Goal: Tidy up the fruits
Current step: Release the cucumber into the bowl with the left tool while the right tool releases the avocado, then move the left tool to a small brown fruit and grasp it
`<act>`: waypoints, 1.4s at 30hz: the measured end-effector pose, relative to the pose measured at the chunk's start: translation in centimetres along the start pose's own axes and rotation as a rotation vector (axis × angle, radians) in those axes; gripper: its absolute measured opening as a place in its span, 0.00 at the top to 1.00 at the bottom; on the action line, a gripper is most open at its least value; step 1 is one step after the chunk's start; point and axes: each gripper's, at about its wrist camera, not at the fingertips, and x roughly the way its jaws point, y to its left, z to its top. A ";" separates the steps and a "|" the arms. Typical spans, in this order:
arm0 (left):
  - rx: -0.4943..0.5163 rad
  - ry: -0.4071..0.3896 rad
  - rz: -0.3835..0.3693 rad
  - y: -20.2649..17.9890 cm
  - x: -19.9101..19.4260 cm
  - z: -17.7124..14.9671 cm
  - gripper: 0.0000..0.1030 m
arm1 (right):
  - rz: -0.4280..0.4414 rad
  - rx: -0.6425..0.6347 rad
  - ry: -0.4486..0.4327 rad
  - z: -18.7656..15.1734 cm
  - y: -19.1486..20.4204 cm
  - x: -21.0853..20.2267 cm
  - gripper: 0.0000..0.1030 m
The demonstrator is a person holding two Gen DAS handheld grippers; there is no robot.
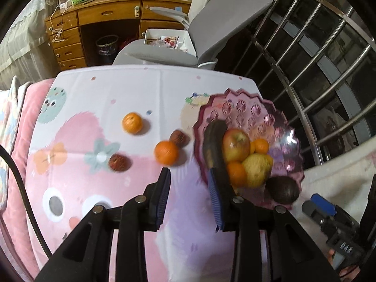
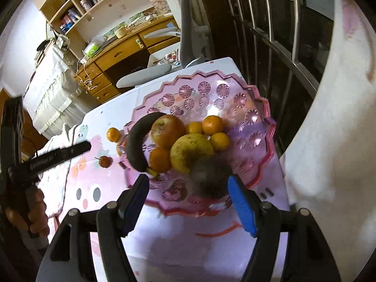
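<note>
A pink scalloped fruit bowl (image 1: pixel 249 108) (image 2: pixel 211 89) stands at the table's right side. It holds a dark banana (image 1: pixel 212 141) (image 2: pixel 136 141), an apple (image 1: pixel 236 144) (image 2: pixel 166 131), a yellow pear (image 1: pixel 256 170) (image 2: pixel 190 150), several small oranges (image 2: pixel 212 124) and a dark avocado (image 1: pixel 283 189) (image 2: pixel 209 178) at its near rim. Two oranges (image 1: pixel 132 123) (image 1: pixel 166 152) and two small reddish-brown fruits (image 1: pixel 118 162) (image 1: pixel 178 138) lie on the cloth left of the bowl. My left gripper (image 1: pixel 190 176) is open above the cloth beside the bowl. My right gripper (image 2: pixel 188 188) is open, with the blurred avocado between its fingers.
The table carries a pink cartoon cloth (image 1: pixel 94 188). A grey office chair (image 1: pixel 211 35) stands behind it and a wooden desk (image 1: pixel 105 23) beyond. Metal window bars (image 1: pixel 317 58) run along the right. A pink bed cover (image 1: pixel 14 141) lies at left.
</note>
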 end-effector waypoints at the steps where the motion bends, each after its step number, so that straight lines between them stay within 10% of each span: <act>1: -0.001 0.004 -0.004 0.6 -0.4 -0.4 0.67 | -0.001 0.009 0.000 -0.3 0.4 -0.2 0.32; 21: 0.079 0.049 -0.055 13.4 -7.2 -4.7 0.44 | 0.029 0.260 -0.004 -7.6 10.8 -0.2 0.32; 42: 0.161 0.141 -0.070 17.6 -1.3 -2.0 0.33 | 0.066 0.527 0.106 -3.7 14.9 8.7 0.32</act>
